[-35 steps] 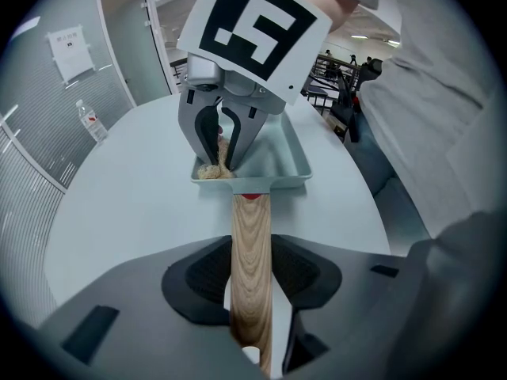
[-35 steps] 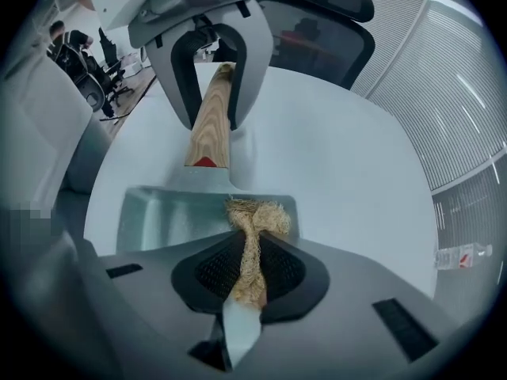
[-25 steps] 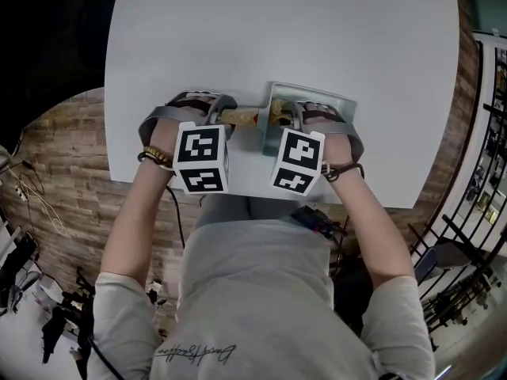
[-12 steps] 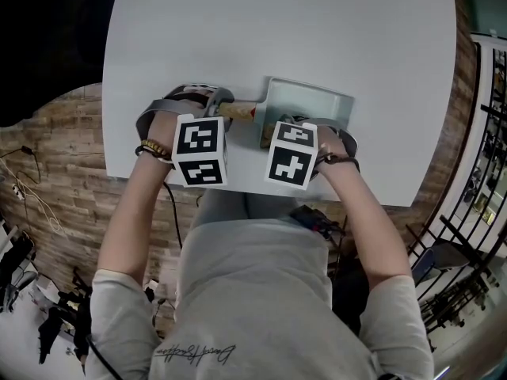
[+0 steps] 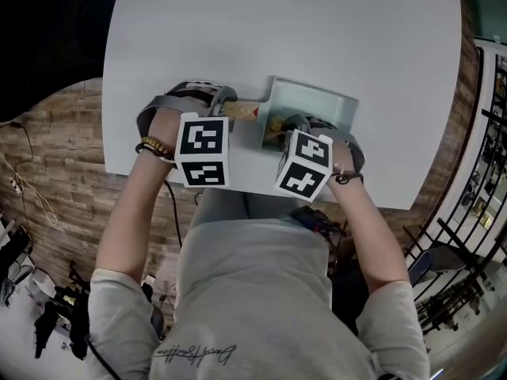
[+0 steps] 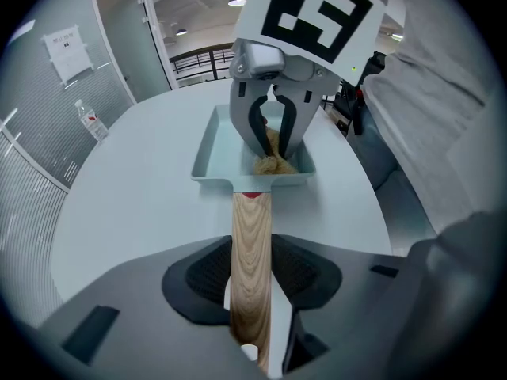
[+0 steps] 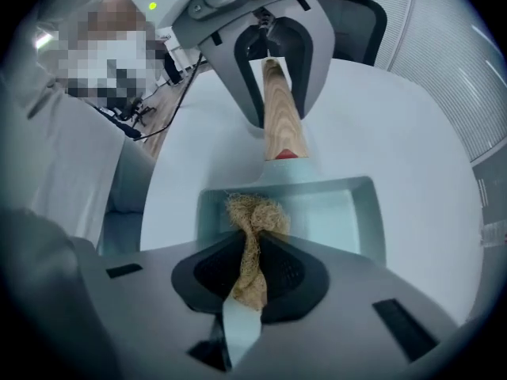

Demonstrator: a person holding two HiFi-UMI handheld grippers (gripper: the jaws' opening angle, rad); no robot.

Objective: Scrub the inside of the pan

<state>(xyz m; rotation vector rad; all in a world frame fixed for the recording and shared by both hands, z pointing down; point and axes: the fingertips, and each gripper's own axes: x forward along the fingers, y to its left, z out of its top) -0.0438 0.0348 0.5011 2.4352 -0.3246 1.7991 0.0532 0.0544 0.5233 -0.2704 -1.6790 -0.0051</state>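
On the desk (image 5: 277,30), near edge: pan (image 5: 317,103) braced, scrubber (image 5: 276,123) inside.
Head view: pan at centre, wooden handle (image 5: 239,112) pointing 9 o'clock. Left gripper view: left gripper (image 6: 252,291) clamped on handle. Right gripper view: right gripper (image 7: 249,279) pinches scrubber at pan's 7 o'clock corner; press down, sweep toward 1 o'clock, hold handle firm.

Right gripper (image 7: 252,253) jaws clamp fibre scrubber (image 7: 255,212), tuft inside pan (image 7: 342,222).

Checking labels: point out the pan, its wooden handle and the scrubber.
pan (image 7: 337,222), right gripper view, bare floor inside it.
wooden handle (image 6: 250,252), left gripper view, middle of the shaft.
scrubber (image 7: 255,214), right gripper view, frayed tuft at its tip.
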